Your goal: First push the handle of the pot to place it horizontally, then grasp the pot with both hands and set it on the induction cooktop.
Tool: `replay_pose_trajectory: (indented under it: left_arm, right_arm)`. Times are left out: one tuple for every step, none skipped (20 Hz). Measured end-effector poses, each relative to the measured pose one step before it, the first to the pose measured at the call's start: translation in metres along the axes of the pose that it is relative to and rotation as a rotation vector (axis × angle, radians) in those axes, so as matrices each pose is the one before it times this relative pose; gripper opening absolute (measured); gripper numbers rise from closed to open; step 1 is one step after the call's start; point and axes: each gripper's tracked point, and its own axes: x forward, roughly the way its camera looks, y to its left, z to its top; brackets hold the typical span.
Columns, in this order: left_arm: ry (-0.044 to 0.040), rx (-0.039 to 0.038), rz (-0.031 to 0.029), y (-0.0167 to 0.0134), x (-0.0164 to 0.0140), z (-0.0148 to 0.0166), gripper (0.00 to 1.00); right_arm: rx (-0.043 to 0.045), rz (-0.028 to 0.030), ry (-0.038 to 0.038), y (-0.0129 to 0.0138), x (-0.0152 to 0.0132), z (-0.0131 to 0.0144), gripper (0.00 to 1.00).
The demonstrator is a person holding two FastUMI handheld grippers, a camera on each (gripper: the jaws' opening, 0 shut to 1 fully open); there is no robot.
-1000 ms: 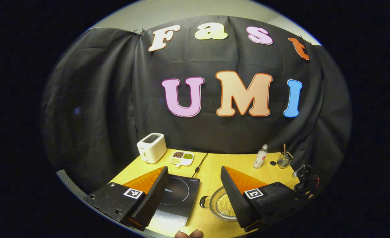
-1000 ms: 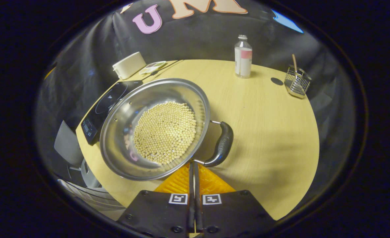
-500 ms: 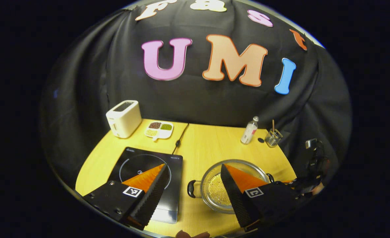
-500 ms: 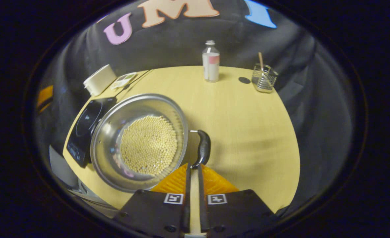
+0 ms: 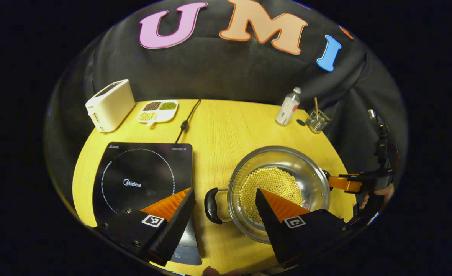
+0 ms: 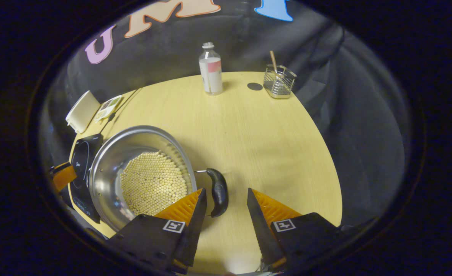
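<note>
The round stainless-steel pot, its bottom covered with small pale yellow beads, stands on the round light wooden table, just right of the flat black induction cooktop and apart from it. One black loop handle points toward the cooktop side; the opposite black handle points away from it.

The left gripper hangs above the near edge of the table with its jaws wide apart, one finger over the cooktop's near corner and the other over the pot's near rim, the near handle showing between them. The right gripper has its jaws apart on either side of the far handle, without visible contact.

Along the back of the table stand a white two-slot toaster, a white divided dish of beans, a clear bottle with pink label and a wire holder with a stick. A black cable runs from the cooktop toward the back edge.
</note>
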Motion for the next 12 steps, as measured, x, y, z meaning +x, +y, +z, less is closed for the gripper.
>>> replay_pose_trajectory:
  left_arm:
    - [0.02236,-0.01247,0.0032,0.00157,0.00651,-0.00407,0.98]
    - [0.01138,-0.01585,-0.0039,0.00059,0.00578,-0.00061,0.98]
    - [0.00994,-0.01194,-0.00509,0.00001,0.00396,-0.00081,0.98]
    - [0.01559,-0.0023,-0.00345,-0.00081,0.00417,-0.0019,0.98]
    - [0.01463,0.00257,-0.00304,-0.00023,0.00489,-0.00265,0.98]
    - [0.01195,-0.00036,-0.00333,-0.00082,0.00393,-0.00188,0.98]
    - [0.01073,-0.00259,-0.0044,-0.00058,0.00266,-0.00147,0.98]
    - [0.00215,-0.00551,-0.00314,-0.00137,0.00186,-0.00092,0.98]
    - [0.00053,-0.00502,-0.00264,-0.00184,0.00269,-0.00084,1.0]
    - [0.00141,0.00011,0.0028,0.00083,0.00269,-0.00116,0.97]
    - [0.01233,-0.00043,0.00238,0.00046,0.003,-0.0042,0.97]
    - [0.01336,-0.00367,0.00251,0.00112,0.00213,-0.00313,0.97]
  right_arm:
    - [0.01838,0.00267,0.01374,-0.00033,-0.00041,0.0003,0.69]
    - [0.03053,0.01866,-0.01423,0.00348,-0.00311,0.00619,0.69]
    - [0.02487,0.01828,-0.00987,0.00443,0.0008,0.0037,0.69]
    - [0.0091,0.0071,0.0034,0.00117,0.00029,0.00224,0.68]
    - [-0.00267,0.00316,-0.00598,-0.00068,0.00076,0.00212,0.68]
    - [-0.00865,0.00792,-0.00238,0.00162,-0.00109,0.00103,0.68]
    - [0.00508,0.04503,-0.01226,0.01059,-0.00133,0.00499,0.69]
    - [0.00222,0.0418,-0.00014,0.01302,-0.00198,0.00054,0.64]
    - [-0.03309,0.0137,0.01417,0.0065,0.00172,-0.00637,0.66]
    - [-0.0671,-0.0414,0.01232,-0.0079,0.00708,-0.00607,0.74]
    - [-0.05376,-0.04022,0.00845,-0.00683,0.00497,-0.00312,0.77]
    - [-0.02069,0.00607,0.02053,0.0031,0.00318,-0.00518,0.8]
